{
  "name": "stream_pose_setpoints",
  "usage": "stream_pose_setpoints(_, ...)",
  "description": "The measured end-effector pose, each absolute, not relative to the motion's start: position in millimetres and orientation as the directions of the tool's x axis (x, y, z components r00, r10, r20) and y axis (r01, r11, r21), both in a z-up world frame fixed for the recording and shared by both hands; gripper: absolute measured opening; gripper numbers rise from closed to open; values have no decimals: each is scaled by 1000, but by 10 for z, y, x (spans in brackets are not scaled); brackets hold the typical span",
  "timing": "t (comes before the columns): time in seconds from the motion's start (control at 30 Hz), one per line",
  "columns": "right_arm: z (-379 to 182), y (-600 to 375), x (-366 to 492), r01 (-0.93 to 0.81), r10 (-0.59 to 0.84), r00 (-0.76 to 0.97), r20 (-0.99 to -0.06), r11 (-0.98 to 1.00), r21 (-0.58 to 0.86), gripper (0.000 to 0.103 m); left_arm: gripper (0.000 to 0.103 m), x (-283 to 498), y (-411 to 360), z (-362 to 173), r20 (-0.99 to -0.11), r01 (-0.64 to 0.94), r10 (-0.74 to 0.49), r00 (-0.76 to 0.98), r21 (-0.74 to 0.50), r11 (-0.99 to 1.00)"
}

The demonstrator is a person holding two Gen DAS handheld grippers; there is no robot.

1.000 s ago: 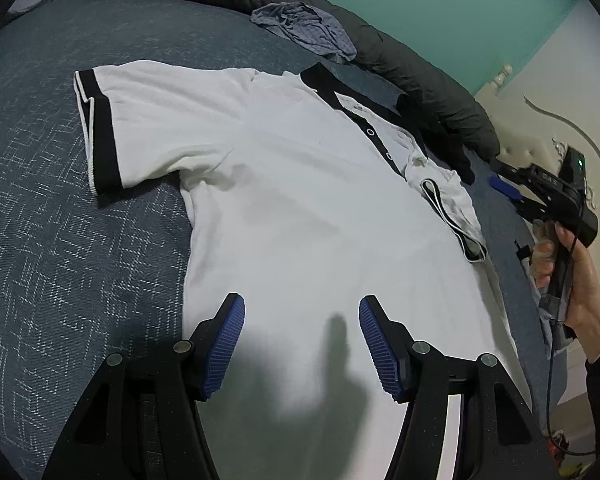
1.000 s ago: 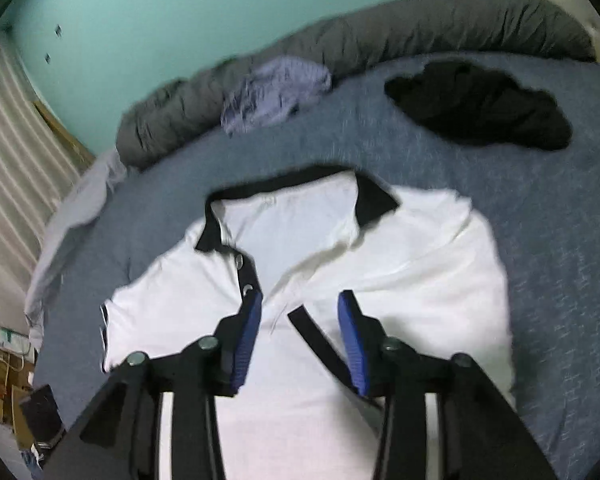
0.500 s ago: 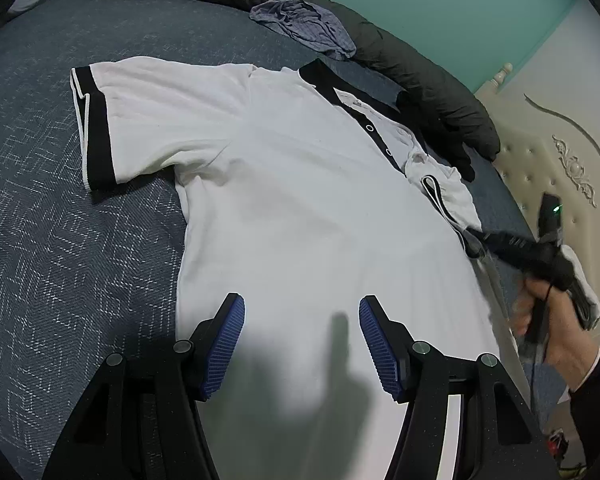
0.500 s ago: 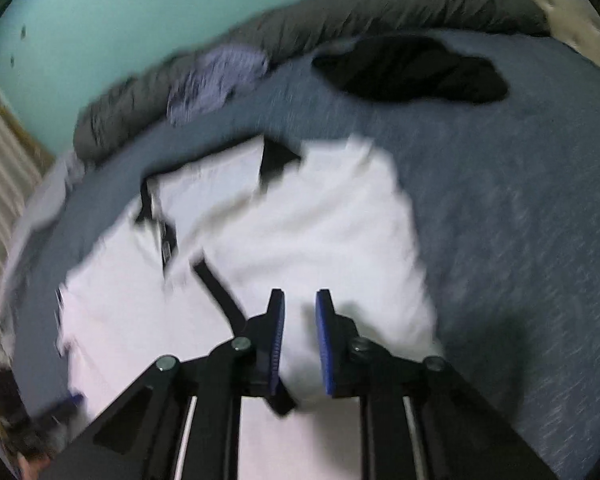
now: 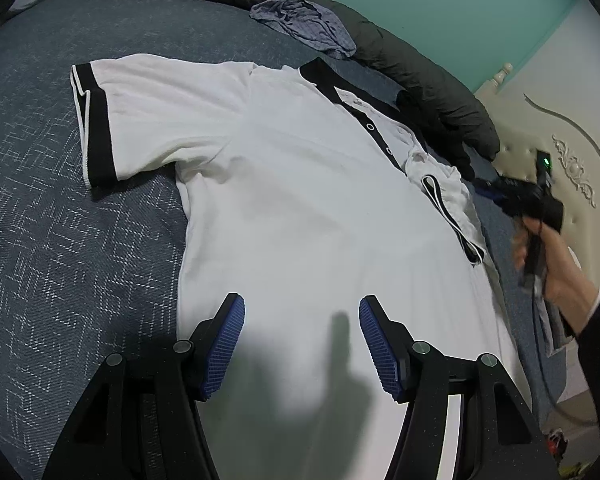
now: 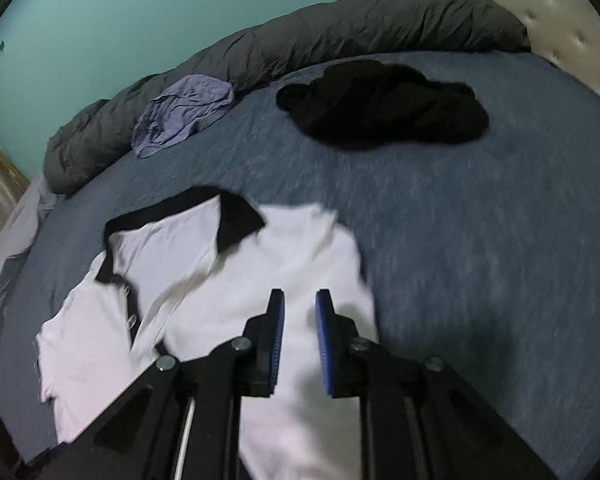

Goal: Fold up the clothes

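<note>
**Polo shirt spread on the bed, one sleeve folded in**

Shirt [image 5: 300,208] first: a white polo with a black collar and black sleeve bands lies front-up on the blue-grey bed [image 5: 60,240]. One sleeve stretches out flat to the side, its black band with white edging resting on the bedcover. The opposite sleeve is folded inward over the chest, so its black band [image 5: 452,216] runs along the top of the white cloth near the button placket.

The left gripper [image 5: 300,344] hovers low over the bottom part of the shirt with its blue-padded fingers spread wide and nothing between them; its shadow falls on the white cloth just ahead.

The right gripper [image 6: 299,340] is above the folded-in side of the shirt, its fingers drawn close together with a narrow gap left, holding nothing as far as the blurred view shows. In the left wrist view it appears at the far edge of the bed, held in a hand [image 5: 556,268].

Beyond the shirt lie a black garment [image 6: 380,108] and a crumpled lilac garment [image 6: 184,112], the latter resting against a rolled dark grey duvet [image 6: 300,36] along the teal wall.
</note>
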State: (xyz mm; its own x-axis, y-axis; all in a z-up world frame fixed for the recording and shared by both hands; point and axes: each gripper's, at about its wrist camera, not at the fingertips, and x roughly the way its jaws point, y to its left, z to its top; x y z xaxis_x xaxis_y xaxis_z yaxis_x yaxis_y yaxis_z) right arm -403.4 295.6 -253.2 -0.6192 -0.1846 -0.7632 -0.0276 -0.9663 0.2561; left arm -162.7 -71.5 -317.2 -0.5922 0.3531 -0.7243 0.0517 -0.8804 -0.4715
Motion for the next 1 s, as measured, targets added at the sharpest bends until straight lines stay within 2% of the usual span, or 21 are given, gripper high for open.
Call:
stream_pose_setpoints(0.47,-2823,2837,-4792,-57,-133,-527,-839,-980,192,15,65,-1643,-713,-3192,-717,45,384,-582,-500,-865)
stream_pose_setpoints(0.73,-2742,2754,-5036,-12,-165,-562,-810,-978,208,15,65,-1647,-723,-3196,-716,40,395,-576,-507,-861)
stream_pose_setpoints(0.93,-2576,3187,-4818,-83,-134,-642,-755,-966,243,15,66,-1639,-711,-3195,-715,42,395,-577,-509,-860)
stream_pose_setpoints(1.0,-2623,3272,-4734,-72,-137,-630,-765,-970,234,15,66,-1637,-703,-3198,-715,42,396,-576,-509,-860)
